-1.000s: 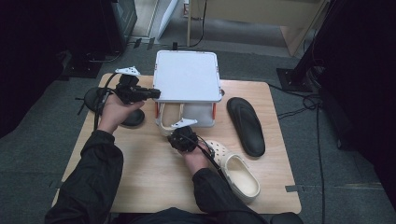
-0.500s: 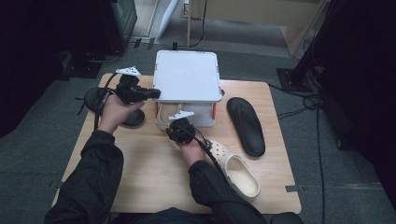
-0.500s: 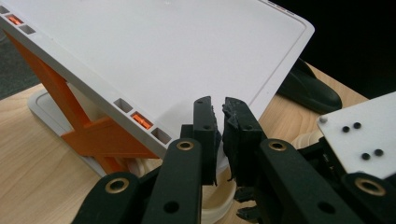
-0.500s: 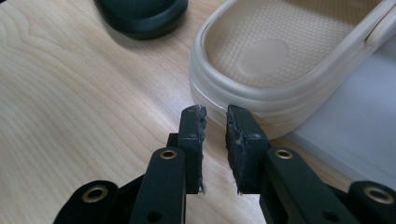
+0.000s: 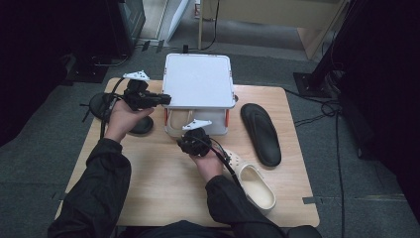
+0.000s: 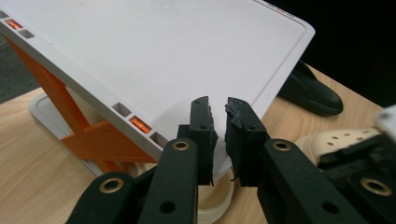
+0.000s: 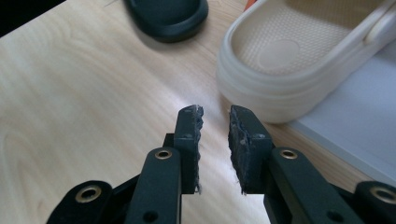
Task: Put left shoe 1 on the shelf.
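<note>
A white rack (image 5: pixel 198 82) on orange legs stands at the table's back middle, with a cream clog (image 5: pixel 179 121) tucked under it. My left gripper (image 5: pixel 166 100) hovers at the rack's left edge; over the white top (image 6: pixel 140 60) its jaws (image 6: pixel 218 109) are almost together with nothing between. My right gripper (image 5: pixel 187 136) is low in front of the rack. It (image 7: pixel 215 114) stands slightly open and empty over bare wood, just short of the clog's (image 7: pixel 299 56) heel. A second cream clog (image 5: pixel 252 181) lies by my right forearm.
A black shoe (image 5: pixel 261 133) lies on the table right of the rack. Another black shoe (image 5: pixel 141 125) sits under my left hand, left of the rack. The rack's pale base plate (image 7: pixel 355 126) spreads under the clog. Dark floor and cables surround the table (image 5: pixel 163 193).
My right gripper has moved forward and a little left, closer to the rack and the clog under it. The left gripper has stayed where it was.
</note>
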A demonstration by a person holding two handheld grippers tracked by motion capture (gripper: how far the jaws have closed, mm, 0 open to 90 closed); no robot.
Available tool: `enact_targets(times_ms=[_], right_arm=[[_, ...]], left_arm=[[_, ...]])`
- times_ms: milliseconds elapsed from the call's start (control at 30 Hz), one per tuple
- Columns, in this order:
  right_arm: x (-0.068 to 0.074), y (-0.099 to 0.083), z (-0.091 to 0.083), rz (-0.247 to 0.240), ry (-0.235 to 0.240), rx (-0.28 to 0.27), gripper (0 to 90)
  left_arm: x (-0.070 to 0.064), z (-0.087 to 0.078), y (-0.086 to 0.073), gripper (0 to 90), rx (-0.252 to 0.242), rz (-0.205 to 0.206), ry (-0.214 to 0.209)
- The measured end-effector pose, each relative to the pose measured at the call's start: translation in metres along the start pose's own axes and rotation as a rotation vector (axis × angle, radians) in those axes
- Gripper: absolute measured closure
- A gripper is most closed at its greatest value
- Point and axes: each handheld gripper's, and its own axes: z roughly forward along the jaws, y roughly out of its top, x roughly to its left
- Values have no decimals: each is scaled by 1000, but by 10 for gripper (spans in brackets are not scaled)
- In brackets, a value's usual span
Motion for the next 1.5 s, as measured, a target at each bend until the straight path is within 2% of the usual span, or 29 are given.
enact_targets(times_ms=[133,233,367,533,733,800,900,1067,1133,1233,1433,1500], right_arm=[[5,-4,-19,-14,35,-22,731],[3,-6,-36,-22,63,-38,712],[-2,-7,-59,-61,82,-45,695],[-17,-14,-86,-57,129,-56,661],[-37,-24,-114,-67,131,-79,639],[-44,-29,-121,-88,103,-103,638],[-56,-37,-130,-61,116,-122,627],[-70,-51,-138,-42,116,-120,569],[-73,-59,-141,-40,101,-123,550],[-80,-71,-144,3,119,-127,547],[-85,-78,-154,0,119,-110,530],[-88,-82,-157,-5,101,-107,523]], left_arm=[[-1,0,0,814,-2,-13,4],[-2,-1,-1,800,-2,-7,12],[-5,-2,0,796,6,-16,24],[-5,-1,-1,779,-6,-33,18],[-6,-1,-2,783,-9,-36,27],[-7,-1,-2,775,-10,-41,26],[-7,-1,-1,715,-13,-47,26],[-8,-2,-2,697,-16,-42,27],[-7,-2,-2,688,-13,-43,24],[-8,-2,-1,676,-8,-44,26],[-10,-2,-1,664,-7,-40,35],[-10,-2,-1,660,-7,-40,35]])
